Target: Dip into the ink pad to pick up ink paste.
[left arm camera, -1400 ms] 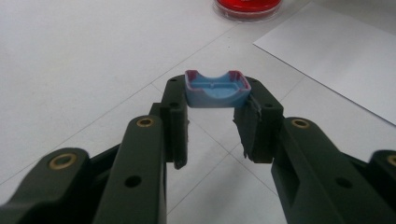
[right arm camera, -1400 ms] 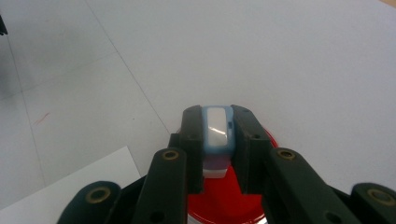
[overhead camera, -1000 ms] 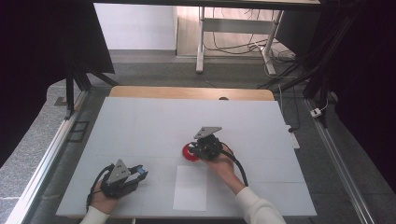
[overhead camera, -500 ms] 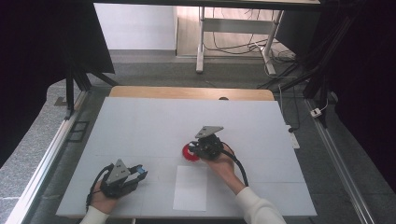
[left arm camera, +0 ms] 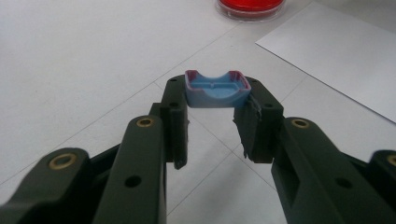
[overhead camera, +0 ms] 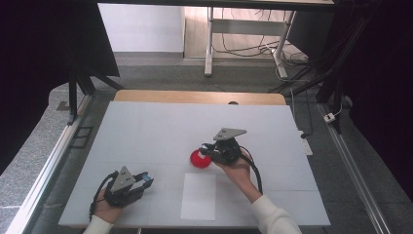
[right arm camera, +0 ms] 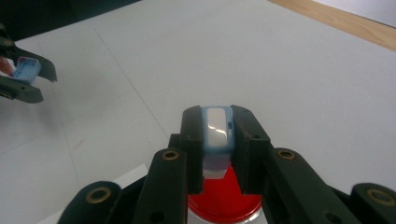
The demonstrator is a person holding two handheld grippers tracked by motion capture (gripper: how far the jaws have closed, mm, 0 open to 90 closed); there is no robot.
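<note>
My left gripper (overhead camera: 145, 181) rests near the table's front left, shut on a small blue cap with a reddish rim (left arm camera: 217, 88), whose hollow side faces the camera. The cap (overhead camera: 146, 179) shows as a blue spot at the jaw tips in the high view. My right gripper (overhead camera: 205, 149) hovers over a round red dish (overhead camera: 198, 160) at mid-table. It is shut on a small blue block with a white face (right arm camera: 217, 127), held just above the red dish (right arm camera: 224, 201).
A white sheet of paper (overhead camera: 198, 196) lies on the table just in front of the red dish, between the two hands. The grey-white table top (overhead camera: 160, 126) ends at a wooden strip (overhead camera: 195, 97) along its far edge. The left gripper (right arm camera: 28, 74) shows at the far left of the right gripper view.
The right gripper has lifted slightly above the red dish, still holding the blue-and-white block. The left gripper has stayed where it was.
</note>
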